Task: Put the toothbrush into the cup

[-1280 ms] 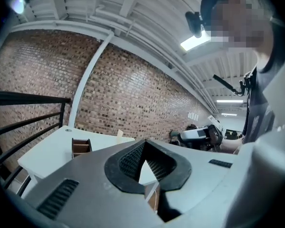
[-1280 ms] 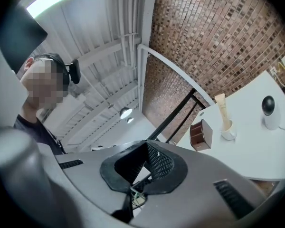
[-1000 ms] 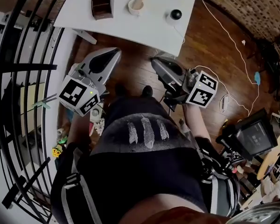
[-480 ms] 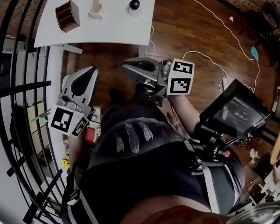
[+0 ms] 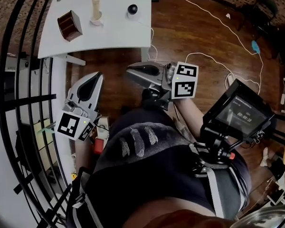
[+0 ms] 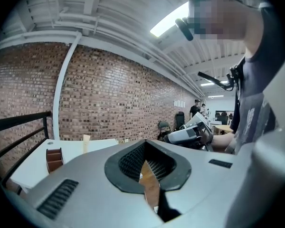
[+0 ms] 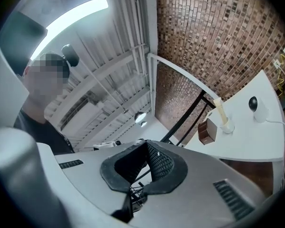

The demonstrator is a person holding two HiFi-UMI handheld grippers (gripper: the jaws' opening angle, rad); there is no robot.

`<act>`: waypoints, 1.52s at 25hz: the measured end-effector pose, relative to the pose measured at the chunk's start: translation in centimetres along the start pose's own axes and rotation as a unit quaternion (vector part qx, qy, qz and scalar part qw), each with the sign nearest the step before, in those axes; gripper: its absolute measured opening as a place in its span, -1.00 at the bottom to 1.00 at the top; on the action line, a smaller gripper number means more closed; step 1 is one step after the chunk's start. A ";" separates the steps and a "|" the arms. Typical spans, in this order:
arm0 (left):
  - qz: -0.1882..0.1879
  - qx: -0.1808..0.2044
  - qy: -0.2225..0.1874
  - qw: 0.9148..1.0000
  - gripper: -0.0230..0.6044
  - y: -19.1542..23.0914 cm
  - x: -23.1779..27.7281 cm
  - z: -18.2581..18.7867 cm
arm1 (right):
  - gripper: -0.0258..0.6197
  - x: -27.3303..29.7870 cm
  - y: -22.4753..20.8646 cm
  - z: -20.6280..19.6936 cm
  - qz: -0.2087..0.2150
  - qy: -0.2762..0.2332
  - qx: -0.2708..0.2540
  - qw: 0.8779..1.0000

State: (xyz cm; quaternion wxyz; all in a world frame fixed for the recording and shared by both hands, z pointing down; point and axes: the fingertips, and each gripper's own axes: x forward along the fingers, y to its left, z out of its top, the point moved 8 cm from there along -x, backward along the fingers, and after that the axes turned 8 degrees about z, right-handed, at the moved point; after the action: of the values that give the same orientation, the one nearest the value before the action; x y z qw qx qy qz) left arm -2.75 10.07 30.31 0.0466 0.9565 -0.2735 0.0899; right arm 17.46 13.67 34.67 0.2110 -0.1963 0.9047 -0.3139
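In the head view both grippers hang in front of the person's body, over the dark wooden floor and well short of the white rectangular table point(image 5: 118, 32). The grey left gripper point(image 5: 96, 75) and the grey right gripper point(image 5: 129, 70) both point toward it. On the table a pale, slim stick, probably the toothbrush point(image 5: 96, 4) though it is too small to be sure, stands upright in a small white cup point(image 5: 96, 19). A dark brown ribbed box point(image 5: 69, 25) is just beside the cup, and a little black-and-white ball camera point(image 5: 132, 9) sits on its other side.

In the left gripper view the black pads meet with nothing between them, and only floor shows through the slit. The table lies far off.

The right gripper view shows the same: jaws closed and empty, with the stick and cup distant.

The step in hand looks like the approach. It would go best by squaring up to the table, opening one gripper early, and coming in between the box and the camera without knocking the cup.
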 end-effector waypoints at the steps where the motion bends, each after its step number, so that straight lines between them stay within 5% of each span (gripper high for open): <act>1: -0.003 0.001 -0.006 1.000 -0.94 0.1 -1.0 -0.1 | -0.92 0.6 0.6 -0.7 -0.003 0.002 -0.004 1.000; 12: -0.016 -0.017 -0.047 0.999 -0.94 2.3 -11.0 -2.7 | -0.92 5.6 7.1 -8.1 -0.026 0.046 -0.050 0.997; 30: -0.110 -0.047 -0.060 0.991 -0.94 4.0 -11.4 -5.4 | -0.92 8.7 10.9 -9.2 -0.104 0.033 -0.110 0.988; 38: -0.115 -0.069 -0.067 0.989 -0.94 5.5 -11.0 -6.3 | -0.92 8.8 10.5 -9.2 -0.129 0.034 -0.097 0.986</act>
State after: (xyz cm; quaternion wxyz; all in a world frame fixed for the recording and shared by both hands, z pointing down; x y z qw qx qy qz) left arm -15.74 11.96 34.56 0.1046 0.9800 -0.1696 0.0007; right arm 3.17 21.48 32.11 0.1179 -0.3201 0.9045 -0.2558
